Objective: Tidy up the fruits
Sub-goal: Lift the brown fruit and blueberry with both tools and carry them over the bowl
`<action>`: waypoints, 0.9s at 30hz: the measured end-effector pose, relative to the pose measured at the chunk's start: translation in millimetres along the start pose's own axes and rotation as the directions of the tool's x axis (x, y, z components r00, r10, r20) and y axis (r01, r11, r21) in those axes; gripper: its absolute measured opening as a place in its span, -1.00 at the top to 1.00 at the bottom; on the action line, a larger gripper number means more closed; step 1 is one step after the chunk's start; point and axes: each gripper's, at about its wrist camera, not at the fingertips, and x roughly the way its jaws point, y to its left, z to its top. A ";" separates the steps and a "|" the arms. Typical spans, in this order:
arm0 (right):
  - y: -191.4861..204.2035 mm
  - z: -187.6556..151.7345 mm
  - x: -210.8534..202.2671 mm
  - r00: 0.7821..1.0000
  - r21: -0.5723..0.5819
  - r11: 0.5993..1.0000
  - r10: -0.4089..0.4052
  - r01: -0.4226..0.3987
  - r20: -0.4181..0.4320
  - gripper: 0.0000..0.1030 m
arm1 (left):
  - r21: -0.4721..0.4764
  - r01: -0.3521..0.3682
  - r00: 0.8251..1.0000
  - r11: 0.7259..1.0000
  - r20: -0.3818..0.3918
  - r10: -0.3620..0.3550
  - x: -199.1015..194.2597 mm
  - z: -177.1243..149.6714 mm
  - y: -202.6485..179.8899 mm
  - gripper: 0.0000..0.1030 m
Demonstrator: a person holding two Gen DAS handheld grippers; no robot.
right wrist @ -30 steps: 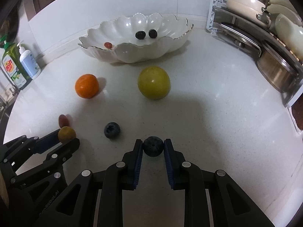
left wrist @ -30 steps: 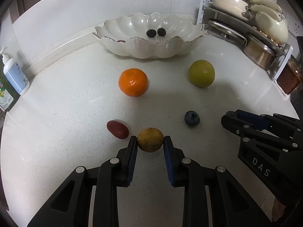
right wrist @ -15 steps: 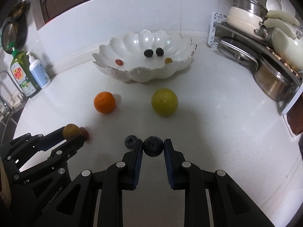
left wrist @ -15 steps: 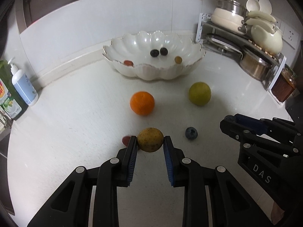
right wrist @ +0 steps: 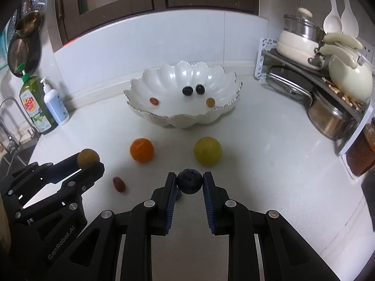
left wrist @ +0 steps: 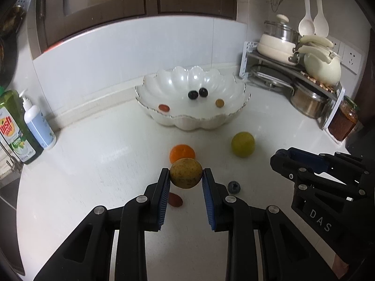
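Two fruits are held above the bench (right wrist: 269, 164): a speckled yellow fruit (left wrist: 185, 173) pinched in the left claw (left wrist: 186, 175), a blueberry (right wrist: 189, 180) pinched in the right claw (right wrist: 189, 182). Beyond them stands the scalloped white bowl (right wrist: 225, 75).

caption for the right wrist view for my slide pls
Right gripper holds a blueberry above the counter, scalloped white bowl ahead.

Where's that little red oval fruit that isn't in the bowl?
The red oval fruit lies on the white counter in the right wrist view, left of centre, in front of the orange and beside the left tongs.
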 end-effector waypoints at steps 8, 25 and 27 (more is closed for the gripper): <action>5.6 10.4 -13.8 0.998 -0.006 1.000 -0.003 0.003 0.059 0.53 | 0.002 -0.006 0.998 1.000 0.061 0.006 -15.5 13.0 5.1 0.45; 16.1 42.1 -35.7 0.980 -0.009 1.000 -0.014 0.016 0.199 0.53 | -0.006 -0.032 0.983 0.999 0.183 0.033 -37.3 46.8 16.8 0.45; 16.8 46.5 -36.7 0.977 -0.008 1.000 -0.018 0.020 0.212 0.53 | -0.006 -0.036 0.981 0.999 0.192 0.037 -38.1 50.9 18.1 0.45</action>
